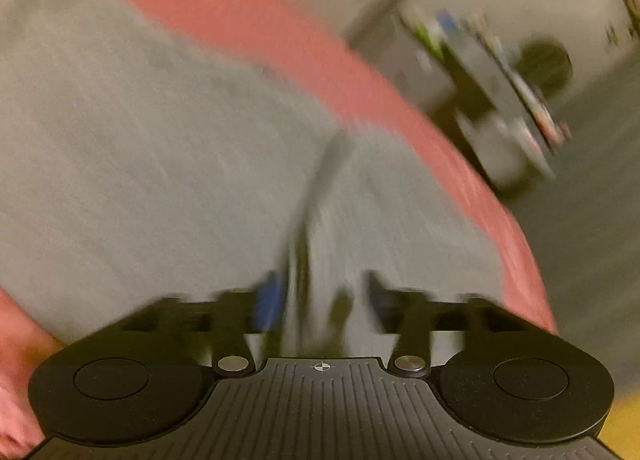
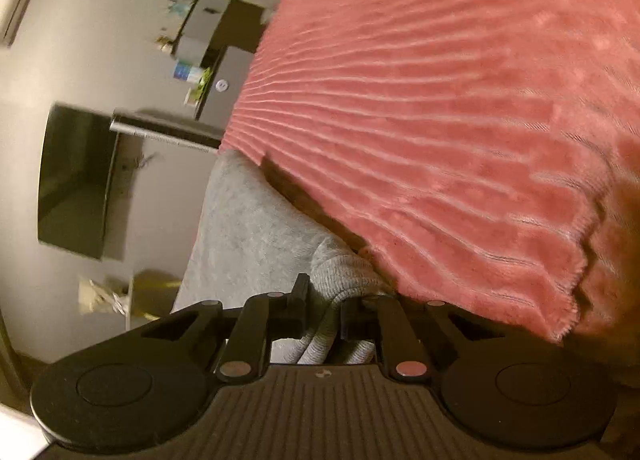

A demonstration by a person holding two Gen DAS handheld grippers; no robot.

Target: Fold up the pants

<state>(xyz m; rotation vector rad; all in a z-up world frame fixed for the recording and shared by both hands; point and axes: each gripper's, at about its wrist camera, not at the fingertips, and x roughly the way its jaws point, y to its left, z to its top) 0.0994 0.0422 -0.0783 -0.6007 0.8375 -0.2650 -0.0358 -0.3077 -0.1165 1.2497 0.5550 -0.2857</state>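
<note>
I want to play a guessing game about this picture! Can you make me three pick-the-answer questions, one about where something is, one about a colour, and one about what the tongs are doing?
1. Where do the grey pants lie?
A. on the pink blanket
B. on a wooden floor
C. inside a box

2. What colour is the ribbed blanket?
A. green
B. pink
C. black

3. What are the right tongs doing?
A. hanging open over nothing
B. pinching the ribbed cuff of the pants
C. holding a cup

Answers: 1 A, pink blanket shows around the grey cloth in the left view. 2 B, it looks pink in both views. 3 B, grey ribbed fabric sits clamped between the fingers.
</note>
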